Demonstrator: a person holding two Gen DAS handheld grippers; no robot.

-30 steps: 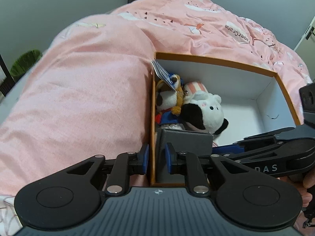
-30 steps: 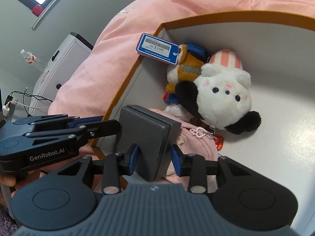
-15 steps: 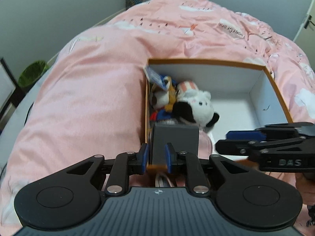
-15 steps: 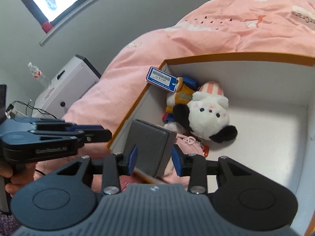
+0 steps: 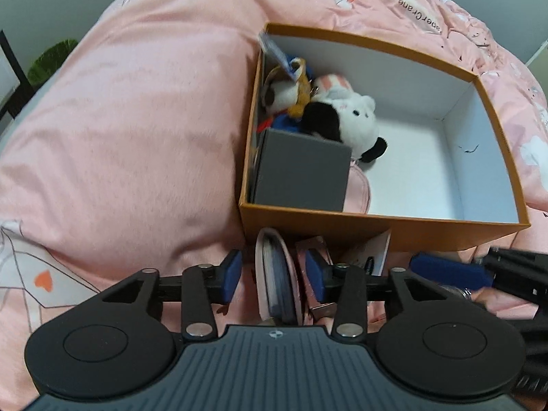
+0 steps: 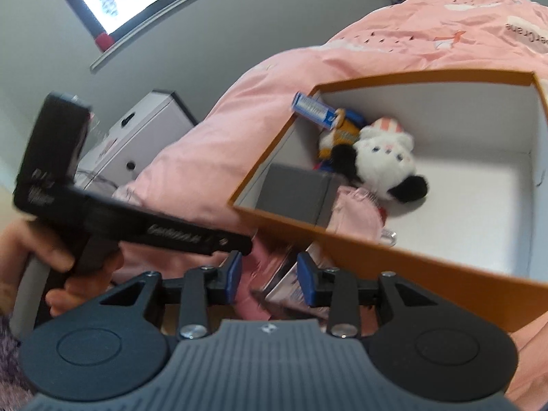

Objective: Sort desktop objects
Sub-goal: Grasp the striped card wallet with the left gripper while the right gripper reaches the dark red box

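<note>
The bed (image 5: 130,109) carries a pink duvet (image 6: 428,41) that fills most of both views; its far edges are cut off by the fisheye rim.

An orange box (image 5: 376,229) with white inner walls sits on the duvet, open at the top. Contents, all crowded into its left half:
- a grey block (image 5: 301,178) standing in the near left corner, against the left wall;
- a black-and-white plush (image 5: 346,123) behind the block, partly covering a second plush (image 5: 284,92) in blue and yellow;
- a blue tag (image 6: 313,109) projecting over the left rim;
- a pink pouch (image 6: 356,212) beside the block, mostly hidden by the block and the near wall.

The right half of the box floor is bare.

In front of the box, outside it, lies a small heap of items: a pink-edged round item (image 5: 277,281) standing on edge, and flat printed packets (image 5: 366,253). These are blurred and partly hidden by the tongs; their identity cannot be determined.

Left tongs (image 5: 274,275): jaws opening, straddling the round item, pads clear of it. A hand (image 6: 51,260) holds their grip in the right view.

Right tongs (image 6: 269,279): jaws closing above the blurred packets, with nothing gripped between the pads.
</note>
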